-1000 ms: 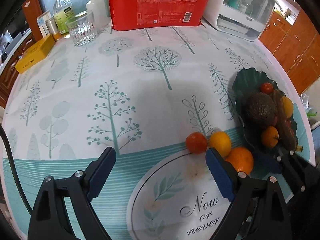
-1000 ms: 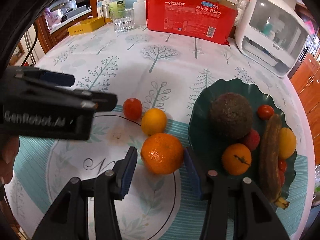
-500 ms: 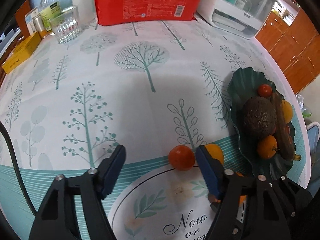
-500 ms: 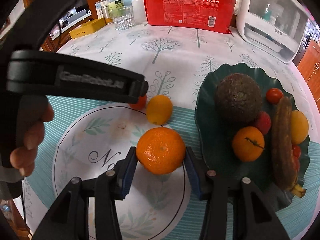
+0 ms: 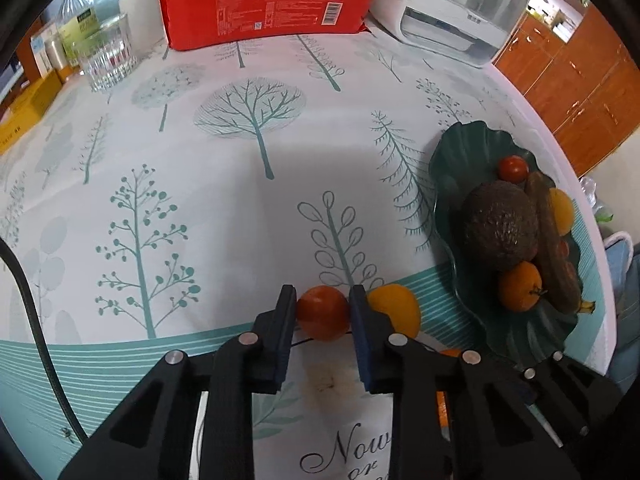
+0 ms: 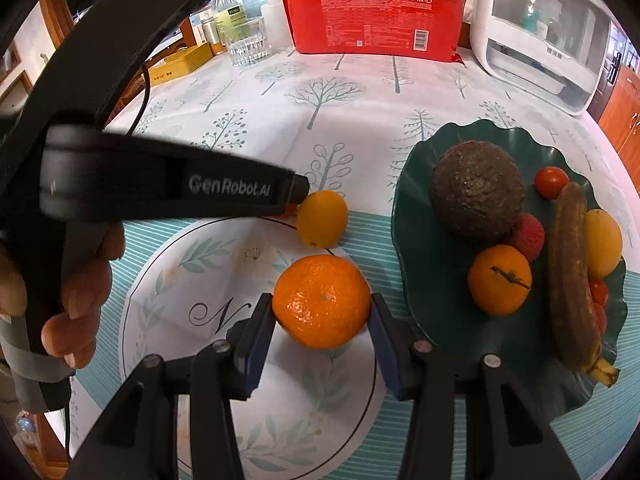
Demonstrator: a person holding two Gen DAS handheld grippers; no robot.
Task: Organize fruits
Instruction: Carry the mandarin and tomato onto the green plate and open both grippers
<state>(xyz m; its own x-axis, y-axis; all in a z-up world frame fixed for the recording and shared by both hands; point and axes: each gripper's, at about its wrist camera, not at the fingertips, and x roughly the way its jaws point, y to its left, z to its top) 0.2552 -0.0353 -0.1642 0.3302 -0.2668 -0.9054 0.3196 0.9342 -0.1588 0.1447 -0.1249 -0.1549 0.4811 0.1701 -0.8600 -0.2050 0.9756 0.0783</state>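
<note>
The left gripper (image 5: 322, 314) is clamped on a small red tomato (image 5: 322, 318); its jaws have just been closing, w/ the tomato between them, and both pads are now pressed to the fruit's sides, low over the tablecloth (image 5: 240, 200). A yellow fruit (image 5: 396, 312) is seen just beside the tomato, on the right of the left wrist view, touching the outer face of the gripper's right finger. The right gripper (image 6: 322, 318) is closed on a big orange (image 6: 322, 302), gripped on both sides by the blue pads, approx. over the round printed motif of the cloth. Near the orange, to the right, a dark green plate (image 6: 416, 280) is set, filled w/ a brown rough fruit (image 6: 478, 190), a small orange (image 6: 500, 280), a browned banana (image 6: 568, 276), a red cherry tomato (image 6: 551, 182), a yellow fruit and a red bumpy one. A hand (image 6: 76, 292) is seen at the left of the right wrist view, wrapped round the left gripper's handle. At the far edge of the table a red pack (image 5: 268, 0), a glass (image 5: 106, 56), a bottle (image 6: 229, 12) and a white appliance (image 6: 548, 36) are lined up.
</note>
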